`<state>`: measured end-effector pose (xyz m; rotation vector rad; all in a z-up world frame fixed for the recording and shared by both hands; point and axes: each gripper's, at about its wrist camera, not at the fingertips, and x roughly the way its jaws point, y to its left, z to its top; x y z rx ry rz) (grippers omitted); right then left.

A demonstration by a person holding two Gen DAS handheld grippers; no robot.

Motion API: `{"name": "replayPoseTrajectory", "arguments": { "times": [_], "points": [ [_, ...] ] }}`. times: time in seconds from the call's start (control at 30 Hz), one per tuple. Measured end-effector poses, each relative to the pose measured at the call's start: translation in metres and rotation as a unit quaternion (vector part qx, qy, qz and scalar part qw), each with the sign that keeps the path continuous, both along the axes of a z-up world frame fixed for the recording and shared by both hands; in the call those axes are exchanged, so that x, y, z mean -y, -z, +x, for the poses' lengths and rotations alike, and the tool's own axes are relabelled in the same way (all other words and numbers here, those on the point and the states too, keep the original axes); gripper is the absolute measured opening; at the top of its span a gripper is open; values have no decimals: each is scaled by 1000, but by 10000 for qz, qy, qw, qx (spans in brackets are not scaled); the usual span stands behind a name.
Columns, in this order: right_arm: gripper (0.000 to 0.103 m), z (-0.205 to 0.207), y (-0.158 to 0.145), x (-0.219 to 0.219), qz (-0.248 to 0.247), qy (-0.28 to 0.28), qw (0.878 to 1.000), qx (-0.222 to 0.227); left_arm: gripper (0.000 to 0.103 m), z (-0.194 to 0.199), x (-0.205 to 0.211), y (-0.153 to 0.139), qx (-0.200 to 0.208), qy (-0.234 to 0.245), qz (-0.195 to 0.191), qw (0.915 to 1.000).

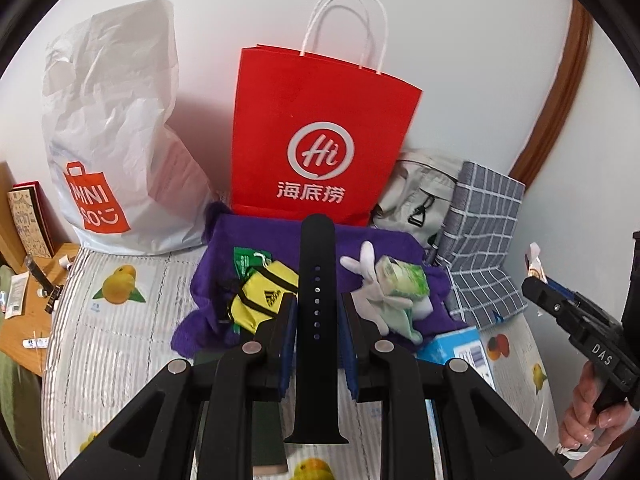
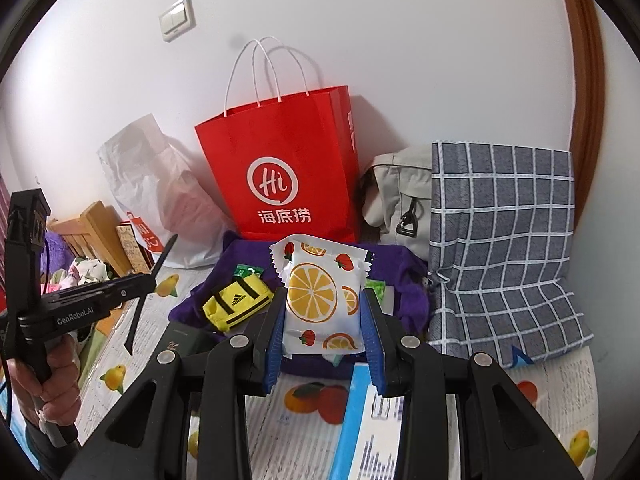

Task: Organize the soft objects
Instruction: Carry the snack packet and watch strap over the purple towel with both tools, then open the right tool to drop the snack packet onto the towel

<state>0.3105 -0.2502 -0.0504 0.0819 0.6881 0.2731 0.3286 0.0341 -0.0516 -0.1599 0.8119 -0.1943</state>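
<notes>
My left gripper (image 1: 318, 316) is shut on a black watch strap (image 1: 316, 280) and holds it upright above the bed. My right gripper (image 2: 325, 312) is shut on a white fruit-print packet (image 2: 320, 300). A purple cloth (image 1: 384, 246) lies on the bed before a red paper bag (image 1: 320, 132). On the cloth lie a small yellow bag (image 1: 260, 296) and a white-and-green plush toy (image 1: 392, 288). The yellow bag (image 2: 236, 302), cloth (image 2: 248, 252) and red bag (image 2: 280, 168) also show in the right wrist view.
A white plastic bag (image 1: 116, 128) stands left of the red bag. A grey bag (image 2: 396, 196) and a checked cushion (image 2: 504, 240) lie at the right. A blue-and-white box (image 2: 372, 420) lies near the front. A wooden shelf (image 1: 24, 280) borders the bed at left.
</notes>
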Motion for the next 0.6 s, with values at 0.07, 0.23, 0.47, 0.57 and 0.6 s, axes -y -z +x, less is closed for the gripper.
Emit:
{"name": "replayPoseTrajectory", "arguments": {
  "times": [0.07,0.23,0.47,0.57,0.6],
  "points": [
    [35,10,2,0,56,-2,10000,-33,20,8,-3,0,-12,-63,-9,10000],
    [35,33,5,-5,168,-77,9998,-77,20,28,-9,5,-86,-192,-58,9998],
    [35,65,6,-18,229,-214,9995,-89,20,60,-12,16,-207,-258,-246,9992],
    [35,77,14,-25,268,-311,9991,-113,20,73,-10,22,-236,-246,-296,9990],
    [35,80,17,-27,273,-349,9989,-138,20,77,-9,26,-256,-247,-319,9989]
  ]
}}
